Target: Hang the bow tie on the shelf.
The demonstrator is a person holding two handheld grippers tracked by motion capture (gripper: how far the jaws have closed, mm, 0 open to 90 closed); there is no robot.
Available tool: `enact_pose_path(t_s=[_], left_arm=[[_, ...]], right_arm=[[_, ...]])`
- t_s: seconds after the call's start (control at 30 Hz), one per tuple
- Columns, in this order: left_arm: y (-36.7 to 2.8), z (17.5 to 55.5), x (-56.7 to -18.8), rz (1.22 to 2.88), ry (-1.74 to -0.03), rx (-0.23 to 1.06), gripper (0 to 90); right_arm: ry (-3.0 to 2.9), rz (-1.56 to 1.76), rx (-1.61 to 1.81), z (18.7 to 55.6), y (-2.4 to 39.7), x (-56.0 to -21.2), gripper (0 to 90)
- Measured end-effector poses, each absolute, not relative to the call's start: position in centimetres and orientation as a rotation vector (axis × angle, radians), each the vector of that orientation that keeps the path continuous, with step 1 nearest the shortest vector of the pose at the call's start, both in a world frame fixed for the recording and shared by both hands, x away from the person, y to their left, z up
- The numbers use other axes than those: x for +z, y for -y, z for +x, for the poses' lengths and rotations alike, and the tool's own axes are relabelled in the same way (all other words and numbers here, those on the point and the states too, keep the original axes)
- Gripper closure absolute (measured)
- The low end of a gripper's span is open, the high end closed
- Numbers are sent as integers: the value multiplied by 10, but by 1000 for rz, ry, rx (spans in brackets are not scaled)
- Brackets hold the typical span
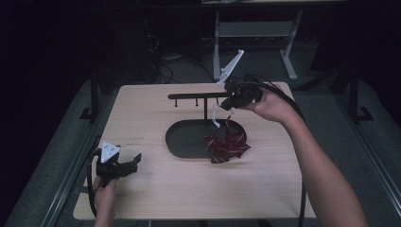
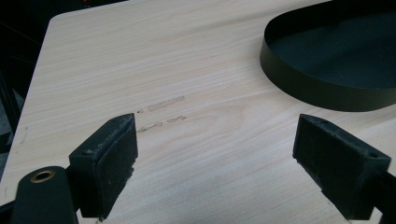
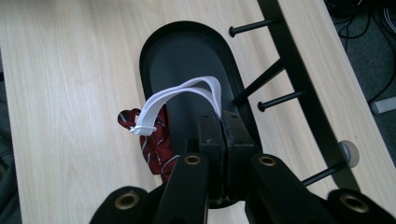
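Item: red striped bow [image 3: 152, 135], hung by its white elastic loop [image 3: 182, 93], which is pinched between the pressed-together jaws of the right gripper [image 3: 223, 122], just above the black oval tray [image 3: 187, 51].

Left gripper [image 2: 215, 149]: jaws spread, nothing between.

Risk: thin loop may be pulled free, or snagged on the peg rack [image 3: 275, 70] beside the jaws.

Surface: pale wood table [image 1: 142, 194]. Room: dark.

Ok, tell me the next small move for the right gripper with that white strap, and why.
Probably carry the white strap up toward a peg on the black rack and slip its loop over. The right gripper is shut on the strap, the red bow hangs from it, touching the black tray, and the pegs look bare. The left gripper sits open, apart.
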State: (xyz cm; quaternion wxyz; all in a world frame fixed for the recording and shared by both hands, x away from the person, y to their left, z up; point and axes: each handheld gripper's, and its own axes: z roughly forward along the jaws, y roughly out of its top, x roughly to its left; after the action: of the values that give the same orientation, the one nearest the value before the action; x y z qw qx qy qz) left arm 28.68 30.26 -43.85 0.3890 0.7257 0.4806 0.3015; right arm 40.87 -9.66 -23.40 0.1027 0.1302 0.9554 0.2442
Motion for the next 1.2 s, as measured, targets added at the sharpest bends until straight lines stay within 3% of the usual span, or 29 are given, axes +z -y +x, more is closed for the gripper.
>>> enact_pose_path(t_s=[0.57, 1.2], left_arm=[[-303, 286, -439, 1846, -1221, 764, 135], [-305, 286, -439, 1834, -1226, 763, 135]], right_arm=[[-2810, 442, 702, 436, 88, -228, 878], [-2851, 545, 652, 469, 85, -251, 877]])
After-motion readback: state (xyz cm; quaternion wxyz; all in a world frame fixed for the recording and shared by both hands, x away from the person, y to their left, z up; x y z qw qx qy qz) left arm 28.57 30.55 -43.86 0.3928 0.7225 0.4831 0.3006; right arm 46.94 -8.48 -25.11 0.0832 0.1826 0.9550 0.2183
